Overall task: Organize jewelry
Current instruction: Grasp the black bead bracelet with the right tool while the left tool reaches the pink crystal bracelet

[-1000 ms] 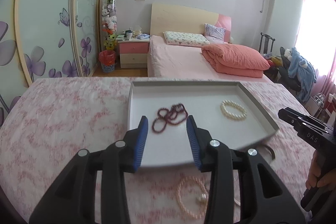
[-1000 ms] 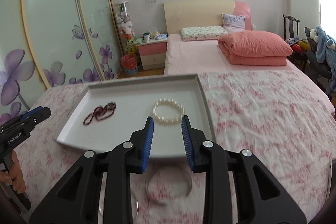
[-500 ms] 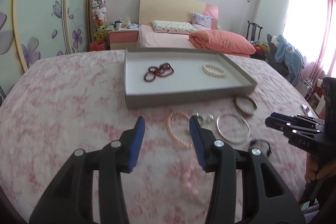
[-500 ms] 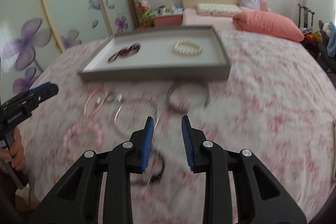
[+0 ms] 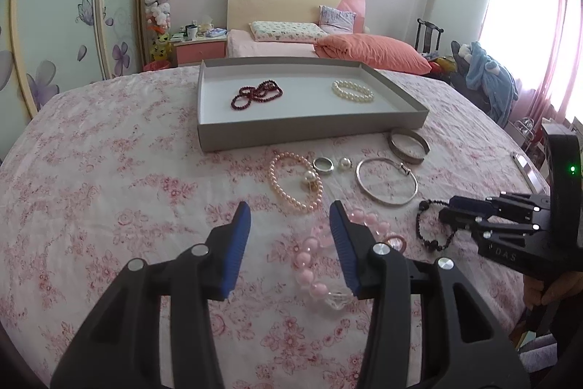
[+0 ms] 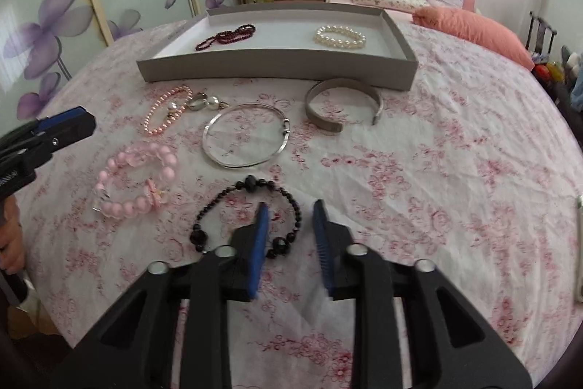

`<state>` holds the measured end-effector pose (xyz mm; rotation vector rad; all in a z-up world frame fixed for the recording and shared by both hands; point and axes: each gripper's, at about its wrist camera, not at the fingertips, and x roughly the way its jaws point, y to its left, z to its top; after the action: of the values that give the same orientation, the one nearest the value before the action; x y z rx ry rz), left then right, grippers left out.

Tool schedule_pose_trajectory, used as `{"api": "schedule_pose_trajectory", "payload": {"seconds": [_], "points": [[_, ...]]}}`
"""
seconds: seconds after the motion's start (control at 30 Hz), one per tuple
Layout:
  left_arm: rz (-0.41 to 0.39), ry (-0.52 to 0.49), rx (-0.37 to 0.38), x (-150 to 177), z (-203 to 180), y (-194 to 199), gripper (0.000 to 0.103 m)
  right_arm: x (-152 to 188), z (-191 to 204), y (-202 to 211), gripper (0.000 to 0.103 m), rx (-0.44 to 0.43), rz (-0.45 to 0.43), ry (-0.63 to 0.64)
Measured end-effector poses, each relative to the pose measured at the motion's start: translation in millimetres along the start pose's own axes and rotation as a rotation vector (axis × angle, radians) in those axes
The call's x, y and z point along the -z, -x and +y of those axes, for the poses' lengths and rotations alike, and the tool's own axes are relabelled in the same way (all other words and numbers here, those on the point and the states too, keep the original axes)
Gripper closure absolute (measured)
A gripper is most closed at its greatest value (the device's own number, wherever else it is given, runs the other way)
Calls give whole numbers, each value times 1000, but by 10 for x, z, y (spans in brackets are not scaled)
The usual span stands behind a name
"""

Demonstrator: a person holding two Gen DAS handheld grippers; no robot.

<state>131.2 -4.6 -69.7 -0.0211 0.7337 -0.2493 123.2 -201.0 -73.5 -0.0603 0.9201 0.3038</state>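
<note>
A grey tray (image 5: 309,130) (image 6: 277,64) on the floral cloth holds a dark red bead string (image 5: 257,93) (image 6: 226,33) and a white pearl bracelet (image 5: 352,91) (image 6: 339,37). In front of it lie a pink pearl bracelet (image 5: 295,185) (image 6: 165,110), a thin silver bangle (image 5: 386,180) (image 6: 246,139), a wide silver cuff (image 5: 408,141) (image 6: 342,108), a big pink bead bracelet (image 5: 313,265) (image 6: 136,181) and a black bead bracelet (image 5: 433,225) (image 6: 247,214). My left gripper (image 5: 289,225) is open above the pink bead bracelet. My right gripper (image 6: 289,225) is open over the black bracelet's near side.
A ring (image 5: 323,165) and pearl earrings (image 5: 344,163) lie between the pink pearl bracelet and the bangle. A flat white object (image 6: 579,250) lies at the table's right edge. A bed (image 5: 291,42) stands behind the table.
Both grippers have pulled back from over the tray toward the near side of the table and dropped lower. The loose jewelry in front of the tray has come into view.
</note>
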Motion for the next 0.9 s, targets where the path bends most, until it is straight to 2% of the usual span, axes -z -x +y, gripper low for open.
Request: {"api": "schedule_pose_trajectory", "payload": {"seconds": [0.07,0.13,0.4,0.6,0.9], "points": [[8,-6,5,10,-10,-20,57,-8,-18,1,95,14,1,4],[14,-12,9,23,-29,-33,57,-28,-64,-10,98,39,1,-5],[38,-38,25,76,-78,-84,57,-213,-529,-140,98,173,-5,-149],[72,-58,33,102,-117,-151,57,-291,-704,-210,98,186,-9,-220],[171,-117,16,178,-211,-329,59,-291,-704,-220,98,185,-9,-218]]}}
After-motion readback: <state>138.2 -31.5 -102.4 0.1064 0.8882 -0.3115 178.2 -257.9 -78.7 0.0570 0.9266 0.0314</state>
